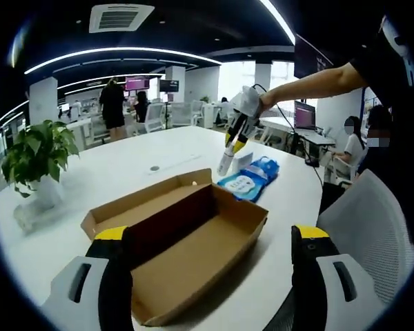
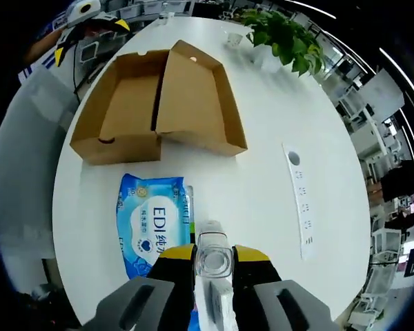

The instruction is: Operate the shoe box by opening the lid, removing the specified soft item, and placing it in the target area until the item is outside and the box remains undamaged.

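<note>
The brown cardboard shoe box point(image 1: 193, 241) lies open on the white table, its lid point(image 1: 141, 203) folded back beside it, and nothing is inside. My left gripper point(image 1: 210, 233) hangs open over the box's near end, jaws wide apart. A blue pack of wipes point(image 1: 250, 178) lies flat on the table beyond the box. A hand holds my right gripper point(image 1: 234, 141) just above that pack, shut on a small clear bottle point(image 1: 225, 163). In the right gripper view the bottle point(image 2: 214, 261) sits between the yellow-tipped jaws, with the wipes pack point(image 2: 152, 221) left of it, the box point(image 2: 127, 110) farther off, and the left gripper point(image 2: 90, 21) at the top left.
A potted plant point(image 1: 38, 152) stands at the table's left side. A white socket strip point(image 2: 300, 200) lies on the table. A grey chair point(image 1: 369, 227) stands at the table's near right edge. Desks, monitors and people are in the office behind.
</note>
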Available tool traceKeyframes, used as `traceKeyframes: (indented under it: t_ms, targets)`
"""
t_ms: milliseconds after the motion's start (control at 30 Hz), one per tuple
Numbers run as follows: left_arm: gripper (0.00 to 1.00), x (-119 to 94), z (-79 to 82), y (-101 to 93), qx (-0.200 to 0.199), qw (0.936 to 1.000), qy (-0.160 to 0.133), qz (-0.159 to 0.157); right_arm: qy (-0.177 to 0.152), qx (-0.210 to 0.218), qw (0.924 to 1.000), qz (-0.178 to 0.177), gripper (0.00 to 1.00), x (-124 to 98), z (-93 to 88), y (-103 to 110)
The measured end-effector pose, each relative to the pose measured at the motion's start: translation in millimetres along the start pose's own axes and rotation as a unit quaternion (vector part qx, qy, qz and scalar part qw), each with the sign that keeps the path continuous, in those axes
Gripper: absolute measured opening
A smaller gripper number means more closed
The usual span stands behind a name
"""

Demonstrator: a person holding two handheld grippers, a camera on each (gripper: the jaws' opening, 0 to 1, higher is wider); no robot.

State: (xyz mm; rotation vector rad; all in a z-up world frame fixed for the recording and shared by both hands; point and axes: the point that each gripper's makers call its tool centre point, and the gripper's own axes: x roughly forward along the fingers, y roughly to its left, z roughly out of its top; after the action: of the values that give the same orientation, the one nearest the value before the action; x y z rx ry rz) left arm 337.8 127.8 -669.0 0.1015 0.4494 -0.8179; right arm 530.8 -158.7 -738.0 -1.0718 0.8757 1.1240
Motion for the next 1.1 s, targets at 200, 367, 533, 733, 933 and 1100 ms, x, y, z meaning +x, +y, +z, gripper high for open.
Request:
traceKeyframes:
  t_ms: [200, 367, 533, 733, 933, 1100]
  targets:
    - [1.00, -4, -1.7, 2.9, -0.005, 0.9999, -0.002, 0.009, 0.014, -0.017, 0.9997, 0.010, 0.16, 9, 1.8, -1]
    - [1.00, -7, -6.4, 5.1, -0.010, 0.9998, 0.001, 0.015, 0.023, -0.026, 0.9993, 0.015, 0.16, 16, 2.2, -3]
    - [0.99, -10, -9.9, 7.4, -0.014, 0.9997, 0.003, 0.020, 0.033, -0.035, 0.9986, 0.023, 0.16, 21, 0.6, -2]
    - [0.99, -11, -12.2, 10.2, -0.017, 0.9995, 0.004, 0.025, 0.034, -0.037, 0.9979, 0.039, 0.16, 24, 1.4, 3]
    - [0.99, -11, -14.4, 11.0, -0.019, 0.9995, 0.006, 0.026, 0.035, -0.041, 0.9975, 0.046, 0.16, 25, 3.4, 1]
    - [0.99, -12, -16.2, 12.0, -0.020, 0.9994, 0.007, 0.028, 0.037, -0.035, 0.9974, 0.050, 0.16, 26, 2.9, 0]
